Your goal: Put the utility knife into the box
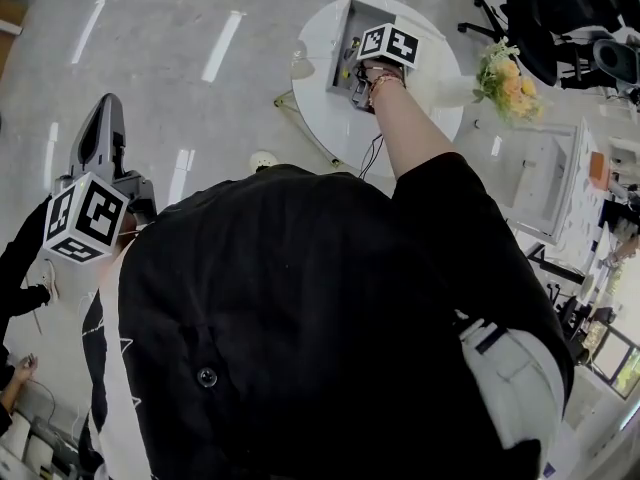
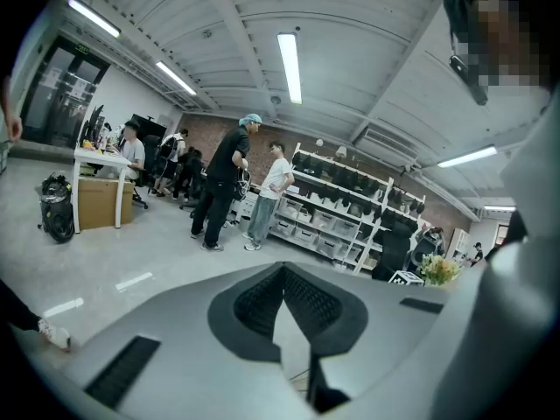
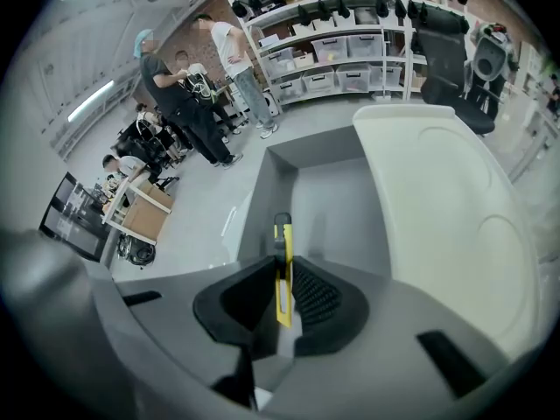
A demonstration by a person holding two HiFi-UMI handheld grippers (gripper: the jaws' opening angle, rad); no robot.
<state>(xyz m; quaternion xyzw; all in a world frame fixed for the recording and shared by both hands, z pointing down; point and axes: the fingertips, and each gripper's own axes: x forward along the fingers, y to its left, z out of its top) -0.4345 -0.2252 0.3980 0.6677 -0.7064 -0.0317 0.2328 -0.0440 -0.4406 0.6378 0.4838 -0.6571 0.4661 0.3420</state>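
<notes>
The floor (image 1: 180, 68) is pale grey and takes up most of the head view, though the person's black top (image 1: 300, 318) blocks the lower half. A round white surface (image 1: 325, 118) stands ahead. On it sits an open grey box (image 1: 343, 38), partly hidden in the head view by the right arm and its marker cube.

The right tool (image 3: 283, 274) reaches over the box and pinches the yellow knife (image 3: 281, 234) upright between its pads. The knife's dark tip points at the box's bare inside, above it — not resting in it. In the right gripper view the surface runs along the box's right side.

The left tool (image 2: 282, 268) hangs off to the person's left over the floor, well apart from the surface. Its pads are pressed together at the tips with nothing between them.

Around the scene: yellow flowers (image 1: 505, 78) at the surface's right edge, black chairs (image 1: 560, 18) beyond them, white shelves (image 3: 350, 24) of bins along a brick wall, and people (image 2: 229, 182) standing near those shelves.
</notes>
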